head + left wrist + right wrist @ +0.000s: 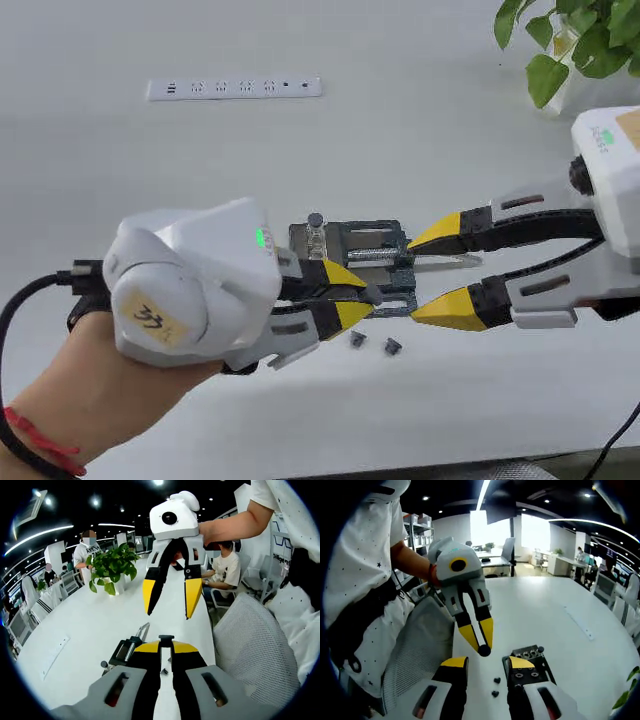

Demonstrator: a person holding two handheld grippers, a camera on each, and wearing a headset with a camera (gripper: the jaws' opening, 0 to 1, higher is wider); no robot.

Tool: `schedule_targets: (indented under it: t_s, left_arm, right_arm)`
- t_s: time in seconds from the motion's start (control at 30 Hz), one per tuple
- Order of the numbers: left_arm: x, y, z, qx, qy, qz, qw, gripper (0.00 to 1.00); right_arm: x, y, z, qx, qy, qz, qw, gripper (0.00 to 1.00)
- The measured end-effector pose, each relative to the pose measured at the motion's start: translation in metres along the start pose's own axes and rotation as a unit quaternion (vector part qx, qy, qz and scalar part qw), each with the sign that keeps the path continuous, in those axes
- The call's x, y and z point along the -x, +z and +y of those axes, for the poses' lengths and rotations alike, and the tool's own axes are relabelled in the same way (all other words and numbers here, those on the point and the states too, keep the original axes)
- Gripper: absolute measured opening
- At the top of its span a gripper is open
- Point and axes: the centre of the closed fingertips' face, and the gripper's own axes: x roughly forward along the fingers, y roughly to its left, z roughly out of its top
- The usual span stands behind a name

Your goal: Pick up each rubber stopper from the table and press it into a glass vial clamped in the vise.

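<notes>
The fingers of our left gripper (pixel 366 297) clamp a stopper (pixel 375 294) by the vise (pixel 352 240). Those of our right gripper (pixel 428 278) stand apart. Two loose stoppers (pixel 357 339) lie on the surface (pixel 200 180).

There were two tools: the left tool (pixel 372 299) and the right tool (pixel 412 282). Four rubber stoppers were counted: two loose stoppers (pixel 357 340) on the desk (pixel 450 150), one gripped stopper (pixel 373 293), one seated stopper (pixel 315 219). One glass vial (pixel 316 241), one vise (pixel 375 243), one power strip (pixel 235 88), one plant (pixel 575 40).
</notes>
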Motion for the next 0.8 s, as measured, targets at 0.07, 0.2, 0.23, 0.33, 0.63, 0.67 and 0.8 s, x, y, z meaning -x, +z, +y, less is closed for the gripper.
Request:
schedule_targets:
  t_s: [0.07,0.2,0.23,0.33,0.63,0.67,0.8]
  left_arm:
    - [0.002,0.005,-0.002,0.000,-0.002,-0.006,1.0000,0.03]
    - [0.003,0.009,-0.004,0.002,-0.004,-0.016,0.9999,0.03]
    - [0.003,0.009,-0.005,0.002,-0.005,-0.017,0.9998,0.03]
    - [0.004,0.013,-0.006,0.000,-0.006,-0.019,0.9998,0.03]
    - [0.007,0.020,-0.006,0.005,-0.008,-0.028,0.9996,0.03]
    - [0.007,0.020,-0.006,0.005,-0.007,-0.028,0.9996,0.03]
    - [0.007,0.021,-0.006,0.005,-0.008,-0.029,0.9995,0.03]
  right_arm:
    - [-0.002,0.005,0.002,0.014,0.011,0.006,0.9998,0.23]
    - [-0.005,0.015,0.011,0.028,0.025,0.013,0.9992,0.18]
    - [-0.006,0.016,0.013,0.033,0.029,0.017,0.9989,0.16]
    - [-0.008,0.018,0.015,0.042,0.036,0.022,0.9982,0.13]
    - [-0.009,0.019,0.015,0.048,0.048,0.030,0.9972,0.09]
    - [-0.010,0.019,0.014,0.049,0.049,0.031,0.9971,0.09]
    - [-0.010,0.018,0.013,0.054,0.050,0.035,0.9967,0.08]
